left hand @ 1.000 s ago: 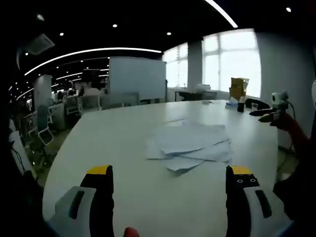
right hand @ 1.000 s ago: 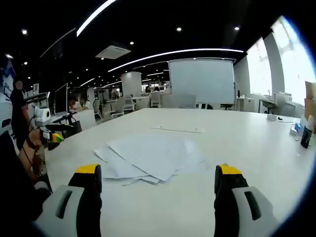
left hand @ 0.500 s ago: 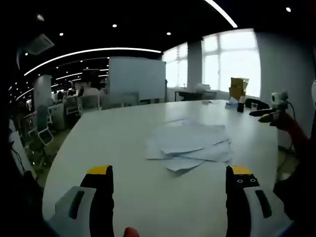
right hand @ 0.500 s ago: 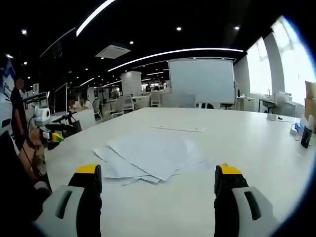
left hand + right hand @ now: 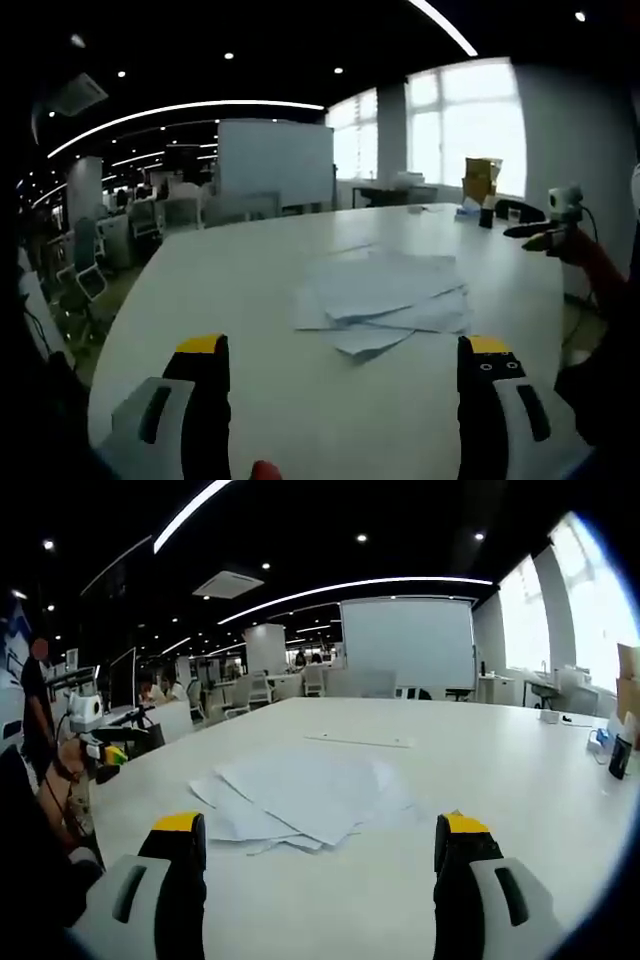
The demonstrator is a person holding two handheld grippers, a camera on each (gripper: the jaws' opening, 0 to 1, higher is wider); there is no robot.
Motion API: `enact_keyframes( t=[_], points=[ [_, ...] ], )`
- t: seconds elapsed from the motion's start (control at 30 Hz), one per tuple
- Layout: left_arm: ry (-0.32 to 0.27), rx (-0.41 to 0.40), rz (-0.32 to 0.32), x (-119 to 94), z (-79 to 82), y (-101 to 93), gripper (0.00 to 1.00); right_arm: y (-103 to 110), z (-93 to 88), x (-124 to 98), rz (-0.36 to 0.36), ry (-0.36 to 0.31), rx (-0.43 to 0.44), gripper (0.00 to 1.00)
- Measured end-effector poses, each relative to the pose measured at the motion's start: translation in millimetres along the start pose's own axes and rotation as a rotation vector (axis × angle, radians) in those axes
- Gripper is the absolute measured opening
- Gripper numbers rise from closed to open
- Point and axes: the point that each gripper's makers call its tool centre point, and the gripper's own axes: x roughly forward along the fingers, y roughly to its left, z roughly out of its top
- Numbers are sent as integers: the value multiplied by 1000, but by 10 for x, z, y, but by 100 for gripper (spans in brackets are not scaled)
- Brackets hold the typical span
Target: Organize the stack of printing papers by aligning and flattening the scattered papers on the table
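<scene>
Loose fan of white printer sheets [image 5: 385, 298] [image 5: 300, 798] lies mid big white table [image 5: 250, 300] [image 5: 520, 780], w/ left gripper [image 5: 340, 410] & right gripper [image 5: 315, 880] both spread wide, empty, just short of sheets

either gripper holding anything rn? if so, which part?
Nothing held. Left gripper and right gripper both have jaws open and empty, short of the scattered papers lying on the table.

table [image 5: 520, 780] bare around papers [image 5: 300, 798] | approach unobstructed
</scene>
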Motion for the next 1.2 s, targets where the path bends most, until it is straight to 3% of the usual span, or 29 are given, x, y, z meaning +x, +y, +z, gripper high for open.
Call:
enact_keyframes(
  t=[1.2],
  points=[
    [-15, 6, -21, 56, 73, -50, 97, -23, 0, 4, -4, -5, 0, 90]
  ],
)
